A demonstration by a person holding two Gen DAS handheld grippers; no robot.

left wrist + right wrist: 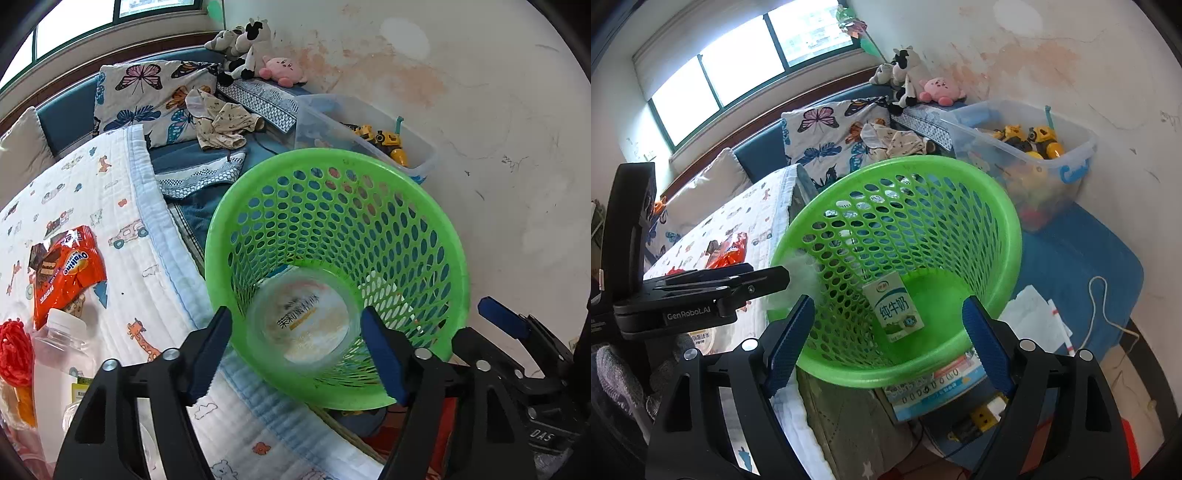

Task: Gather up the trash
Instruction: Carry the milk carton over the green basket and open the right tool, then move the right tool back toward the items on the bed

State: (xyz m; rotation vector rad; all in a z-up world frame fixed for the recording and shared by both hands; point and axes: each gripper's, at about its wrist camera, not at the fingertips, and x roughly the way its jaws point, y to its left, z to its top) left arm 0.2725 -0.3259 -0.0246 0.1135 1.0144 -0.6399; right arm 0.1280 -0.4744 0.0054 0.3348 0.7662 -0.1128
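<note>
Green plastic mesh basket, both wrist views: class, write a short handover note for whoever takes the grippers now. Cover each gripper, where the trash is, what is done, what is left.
Left gripper: open over the green plastic mesh basket. A clear plastic cup with a printed label is blurred between its fingers and looks unclamped.
Right gripper: open, empty, aimed into the basket.
Done: white-and-green milk carton lies on the basket floor.
Left: check the cup lands inside, then collect the red snack wrapper and the clear plastic bottle from the white printed quilt.

Plush toys sit above a clear toy bin.
</note>
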